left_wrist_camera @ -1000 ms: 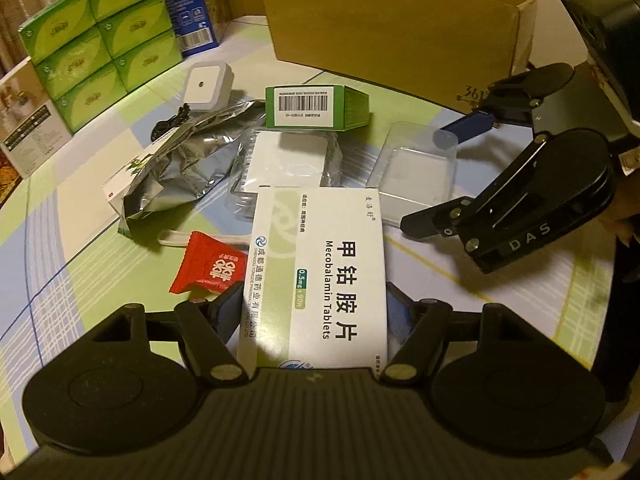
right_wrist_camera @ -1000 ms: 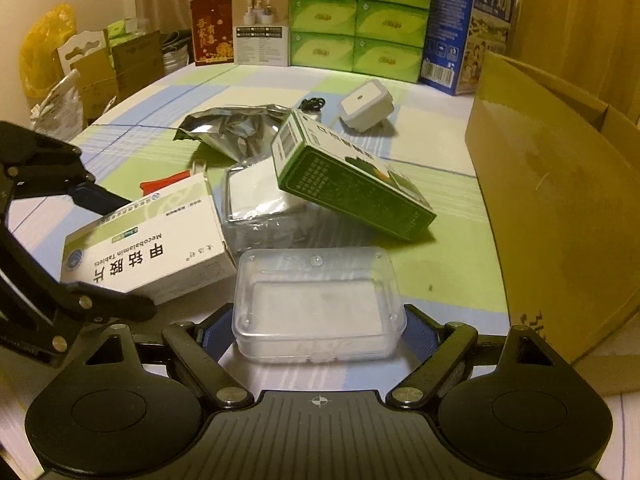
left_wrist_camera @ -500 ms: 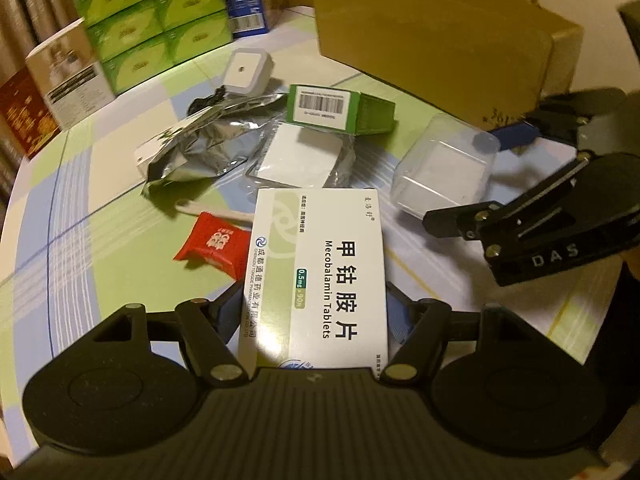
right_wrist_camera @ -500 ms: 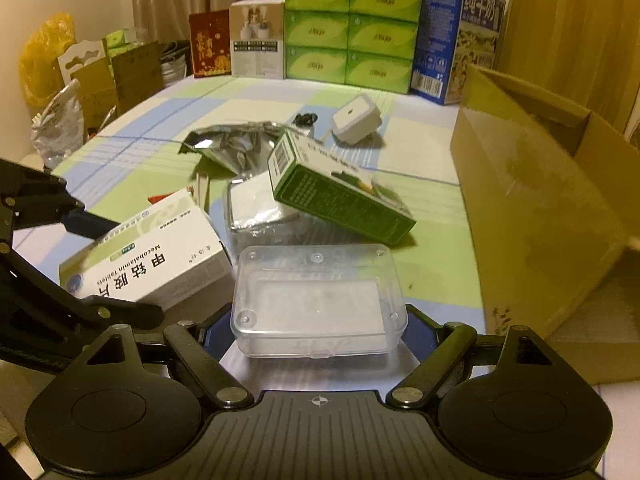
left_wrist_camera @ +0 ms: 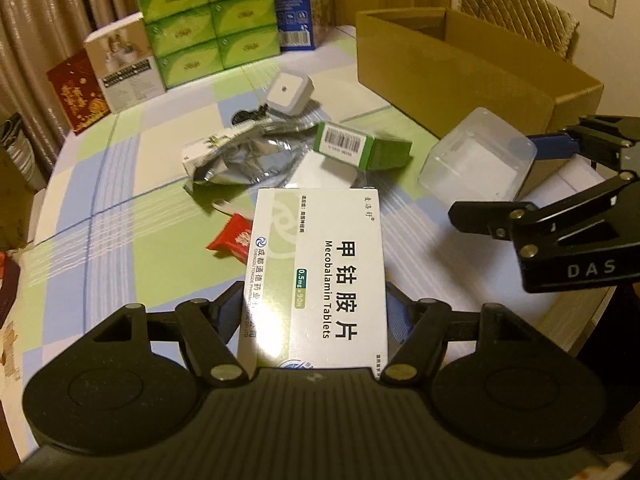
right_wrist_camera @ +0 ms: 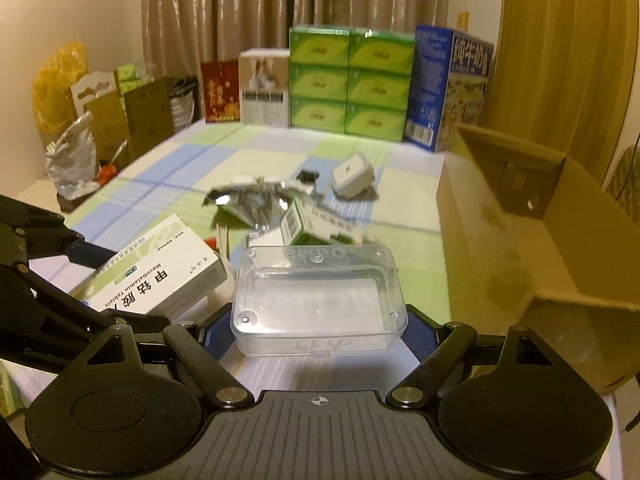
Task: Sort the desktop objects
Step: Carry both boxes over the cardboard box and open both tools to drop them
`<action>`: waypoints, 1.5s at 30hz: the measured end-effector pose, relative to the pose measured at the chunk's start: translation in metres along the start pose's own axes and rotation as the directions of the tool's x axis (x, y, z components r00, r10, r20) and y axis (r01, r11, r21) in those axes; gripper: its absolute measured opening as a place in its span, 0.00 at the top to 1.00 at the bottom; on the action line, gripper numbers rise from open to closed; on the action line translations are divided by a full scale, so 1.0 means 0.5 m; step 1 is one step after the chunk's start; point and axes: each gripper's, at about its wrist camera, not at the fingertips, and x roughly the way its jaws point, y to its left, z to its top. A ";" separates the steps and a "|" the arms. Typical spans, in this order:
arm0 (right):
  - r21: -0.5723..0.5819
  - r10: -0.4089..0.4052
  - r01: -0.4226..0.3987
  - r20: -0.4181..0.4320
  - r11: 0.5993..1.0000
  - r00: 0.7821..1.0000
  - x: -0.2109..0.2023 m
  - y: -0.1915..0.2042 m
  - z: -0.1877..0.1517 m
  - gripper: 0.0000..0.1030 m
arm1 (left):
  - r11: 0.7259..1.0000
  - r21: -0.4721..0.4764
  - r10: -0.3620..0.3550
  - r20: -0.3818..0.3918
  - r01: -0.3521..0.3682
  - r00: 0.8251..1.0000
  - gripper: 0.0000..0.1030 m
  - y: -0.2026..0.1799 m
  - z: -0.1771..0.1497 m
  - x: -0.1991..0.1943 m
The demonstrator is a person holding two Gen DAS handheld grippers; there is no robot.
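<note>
My left gripper (left_wrist_camera: 316, 304) is shut on a white Mecobalamin tablet box (left_wrist_camera: 320, 264), held flat above the table. The same tablet box (right_wrist_camera: 156, 276) shows at the left of the right wrist view. My right gripper (right_wrist_camera: 320, 332) is shut on a clear plastic case (right_wrist_camera: 320, 296), also held off the table. In the left wrist view the clear case (left_wrist_camera: 476, 164) hangs at the right, close to the open cardboard box (left_wrist_camera: 460, 76). On the table lie a green carton (left_wrist_camera: 360, 148), a foil bag (left_wrist_camera: 248, 156), a white adapter (left_wrist_camera: 286, 92) and a red packet (left_wrist_camera: 234, 238).
The cardboard box (right_wrist_camera: 520, 240) stands open at the right, its near wall beside my right gripper. Stacked green tissue boxes (right_wrist_camera: 352, 88), a blue milk carton (right_wrist_camera: 444, 84) and other boxes line the far edge. The checked tablecloth (left_wrist_camera: 120, 184) is bare at the left.
Both grippers have risen with their loads and the views have tilted up. The clear case has come off the table and moved nearer the cardboard box.
</note>
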 end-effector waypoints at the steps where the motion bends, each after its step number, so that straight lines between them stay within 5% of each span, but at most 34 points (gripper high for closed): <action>1: 0.003 0.000 0.000 0.011 1.000 1.000 -0.009 -0.002 0.006 0.20 | 1.000 -0.005 0.002 0.005 -0.002 1.000 0.35 -0.002 0.004 -0.009; 14: 0.062 -0.098 0.090 0.147 0.994 0.984 -0.130 -0.118 0.081 0.20 | 0.999 -0.024 -0.029 0.092 0.031 0.995 0.35 -0.094 0.122 -0.078; 29: 0.204 -0.281 0.259 0.089 0.944 0.955 -0.146 -0.408 0.074 0.20 | 0.985 -0.006 -0.170 0.152 0.173 0.974 0.35 -0.305 0.330 0.003; 45: 0.227 -0.279 0.264 0.037 0.937 0.959 -0.090 -0.493 0.062 0.20 | 0.982 -0.020 -0.186 0.107 0.189 0.977 0.35 -0.368 0.393 0.109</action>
